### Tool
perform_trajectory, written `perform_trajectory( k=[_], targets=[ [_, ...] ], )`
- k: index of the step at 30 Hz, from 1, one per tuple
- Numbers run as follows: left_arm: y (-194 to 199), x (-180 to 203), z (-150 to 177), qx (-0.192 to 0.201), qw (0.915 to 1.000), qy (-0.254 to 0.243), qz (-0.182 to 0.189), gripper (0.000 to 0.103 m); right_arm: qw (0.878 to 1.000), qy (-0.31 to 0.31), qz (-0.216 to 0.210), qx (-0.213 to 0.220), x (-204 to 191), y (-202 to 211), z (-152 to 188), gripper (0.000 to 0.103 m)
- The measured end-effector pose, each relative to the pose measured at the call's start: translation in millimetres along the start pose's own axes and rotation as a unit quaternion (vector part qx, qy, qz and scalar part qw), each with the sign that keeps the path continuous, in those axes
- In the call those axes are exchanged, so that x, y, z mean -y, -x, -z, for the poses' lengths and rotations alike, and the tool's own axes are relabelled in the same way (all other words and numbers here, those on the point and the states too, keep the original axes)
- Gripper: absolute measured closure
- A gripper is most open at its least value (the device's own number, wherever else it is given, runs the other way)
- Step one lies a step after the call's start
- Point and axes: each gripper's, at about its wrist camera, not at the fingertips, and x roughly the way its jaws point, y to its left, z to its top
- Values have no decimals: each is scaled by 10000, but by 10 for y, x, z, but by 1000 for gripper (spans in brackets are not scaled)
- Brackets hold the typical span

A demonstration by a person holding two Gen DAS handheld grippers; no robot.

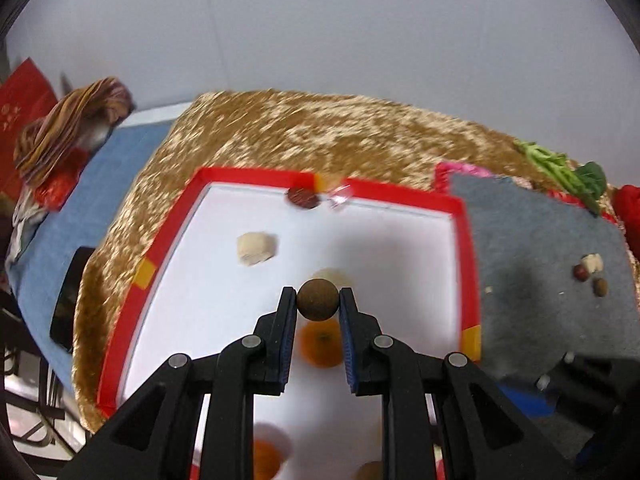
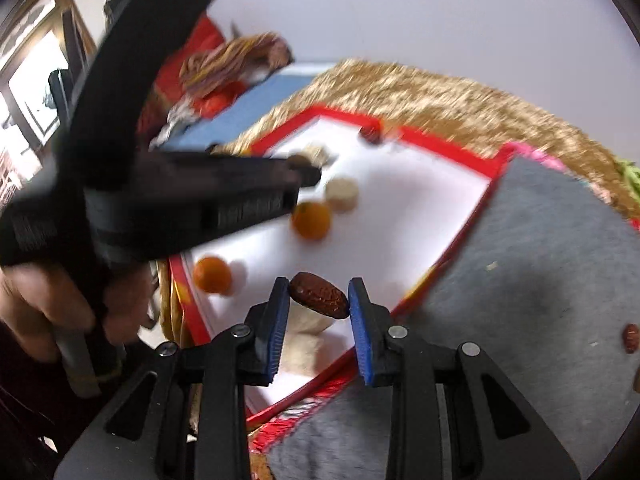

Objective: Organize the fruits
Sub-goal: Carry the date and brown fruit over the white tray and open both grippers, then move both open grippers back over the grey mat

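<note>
Blurred brown round fruit sits pinched in the left hand-held gripper, while the right hand-held gripper pinches a red date, half hiding a pale piece.

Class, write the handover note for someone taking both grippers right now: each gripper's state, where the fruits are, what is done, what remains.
Left tongs: shut on a round brown fruit, held over the white tray.
Right tongs: shut on a red date, near the tray's edge beside the grey mat.
In the tray: two oranges, pale pieces, another date.
On the mat: three small pieces.
Done: several items in the tray.
Left: apparently set down both held fruits, then fetch the mat's pieces.
</note>
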Motion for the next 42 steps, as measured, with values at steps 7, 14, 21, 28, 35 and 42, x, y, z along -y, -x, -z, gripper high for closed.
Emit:
perform_trajectory(
  k=[7, 14, 21, 28, 35, 42],
  targets=[
    [-37, -14, 31, -136, 9998, -23, -107, 83, 9997, 68, -14, -230, -48, -97, 117, 71],
    [-36, -59, -14, -62, 9989, 209, -417, 60, 9990, -420, -111, 118, 146, 179, 15, 45],
    [42, 248, -101, 264, 9991, -13, -334, 45, 9923, -1066, 235, 579, 577, 629, 7, 44],
    [51, 859, -115, 361, 9970, -666, 155, 42, 9788, -1812, 663, 689, 1163, 1043, 229, 44],
    [-3, 1424, -91, 270, 9925, -1087, 486, 42, 9570, -2487, 1113, 1000, 1696, 1619, 539, 44],
    [55, 1976, 8, 397, 9807, -1616, 1031, 42, 9324, -3168, 1406, 1029, 2157, 1913, 841, 44]
  ],
)
